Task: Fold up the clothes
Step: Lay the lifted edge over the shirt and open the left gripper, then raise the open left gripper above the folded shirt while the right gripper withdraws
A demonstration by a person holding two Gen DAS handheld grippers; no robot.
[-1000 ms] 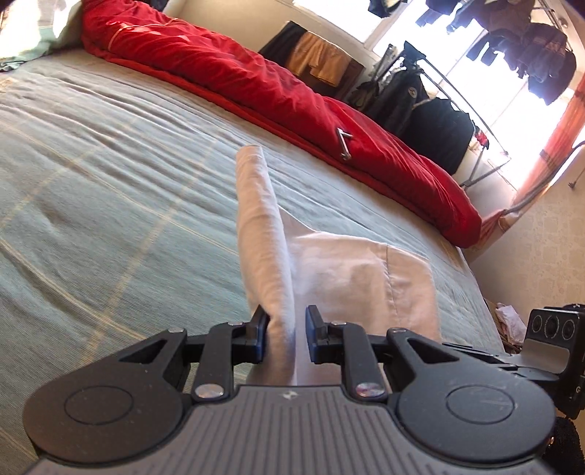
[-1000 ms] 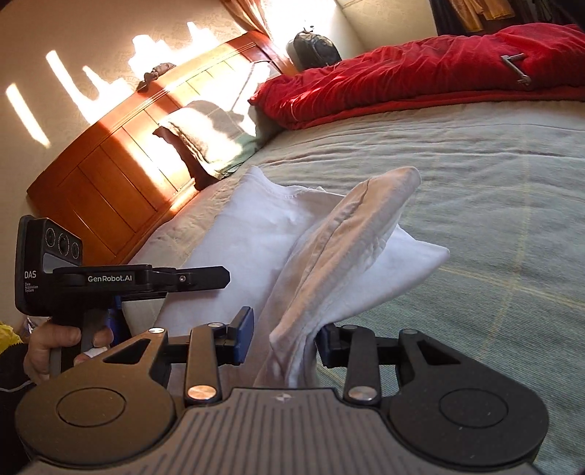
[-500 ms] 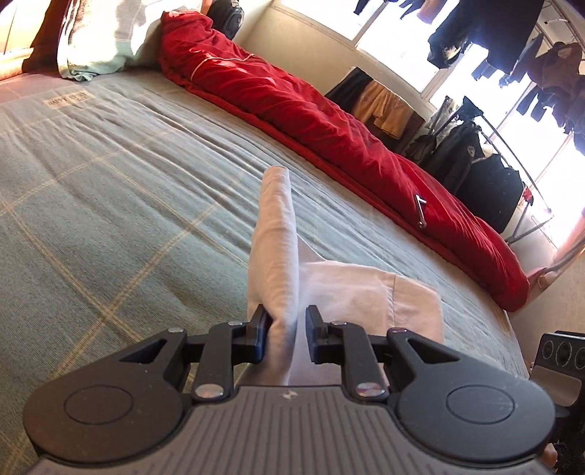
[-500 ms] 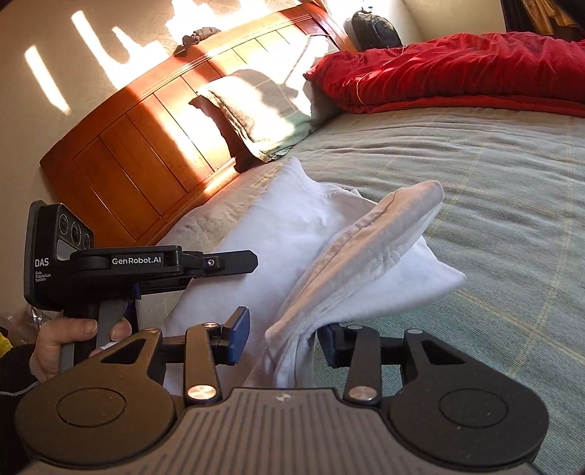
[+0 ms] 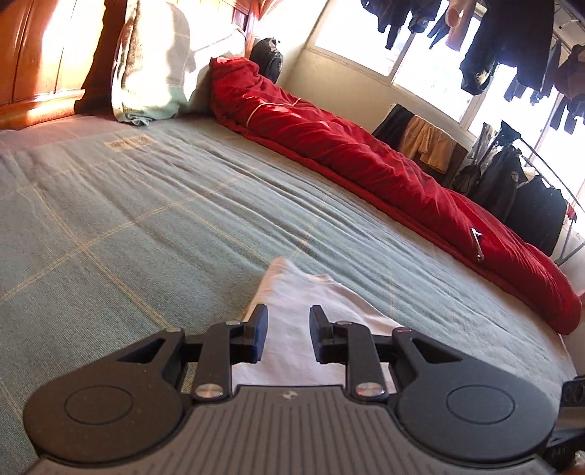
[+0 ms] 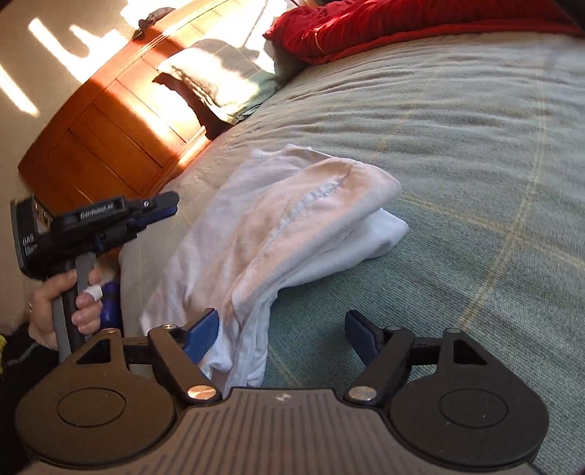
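White cotton garment [image 6: 292, 234], soft and rumpled, lies folded on the ribbed teal bedspread [image 6: 475, 153]. Left gripper [image 5: 286, 338] jaws opening, off the cloth. Right gripper [image 6: 281, 334] jaws spreading wide, released.

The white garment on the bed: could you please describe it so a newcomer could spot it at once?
Start at the wooden headboard and follow the green checked bedspread toward its near edge. There lies the white garment, loosely folded, the only white cloth on the spread, far from the red quilt.
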